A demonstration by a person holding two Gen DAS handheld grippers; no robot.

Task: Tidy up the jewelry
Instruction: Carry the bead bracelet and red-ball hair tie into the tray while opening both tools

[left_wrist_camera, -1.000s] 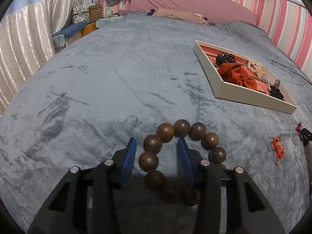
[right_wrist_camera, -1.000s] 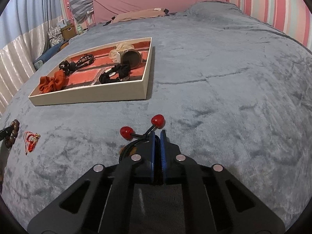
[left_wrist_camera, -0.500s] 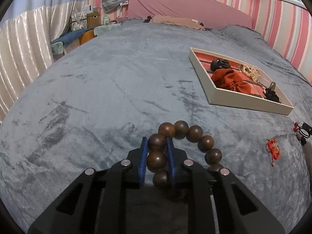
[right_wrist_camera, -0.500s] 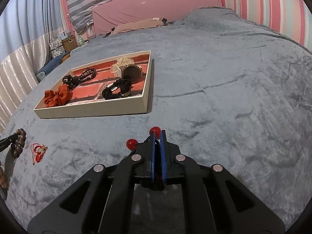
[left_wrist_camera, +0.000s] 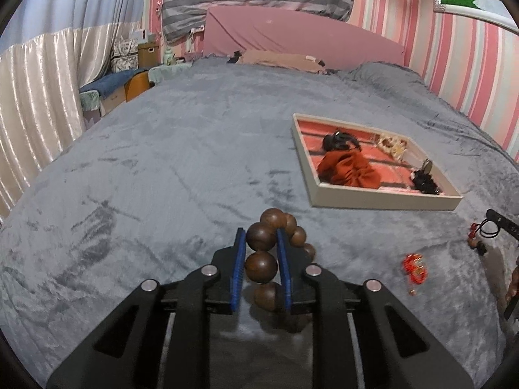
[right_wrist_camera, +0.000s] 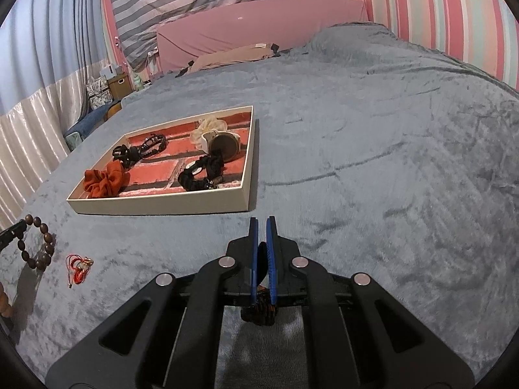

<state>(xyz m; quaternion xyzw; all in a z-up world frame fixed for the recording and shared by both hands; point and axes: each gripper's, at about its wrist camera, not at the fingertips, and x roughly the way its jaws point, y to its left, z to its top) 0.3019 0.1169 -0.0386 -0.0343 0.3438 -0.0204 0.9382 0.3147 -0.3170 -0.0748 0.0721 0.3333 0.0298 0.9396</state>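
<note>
My left gripper [left_wrist_camera: 259, 236] is shut on a brown wooden bead bracelet [left_wrist_camera: 261, 265] and holds it above the grey blanket; the bracelet also shows hanging at the left edge of the right wrist view [right_wrist_camera: 43, 246]. My right gripper [right_wrist_camera: 262, 227] is shut on a dark hair tie with red beads [right_wrist_camera: 261, 308]; it shows in the left wrist view [left_wrist_camera: 480, 236] too. A white tray [left_wrist_camera: 382, 200] with a red brick-pattern floor lies on the bed and holds an orange scrunchie [right_wrist_camera: 105, 181] and dark hair ties. It also shows in the right wrist view [right_wrist_camera: 162, 209].
A small red knotted charm [left_wrist_camera: 413, 267] lies on the blanket between the grippers; the right wrist view shows it [right_wrist_camera: 78, 267] as well. A pink headboard [left_wrist_camera: 292, 42] and a tan pillow [right_wrist_camera: 233, 55] are at the far end. Curtains and boxes stand at the bed's left side.
My left gripper closed on the bead bracelet and lifted it off the blanket. My right gripper rose with the hair tie, whose red beads dropped out of sight below the fingers.
</note>
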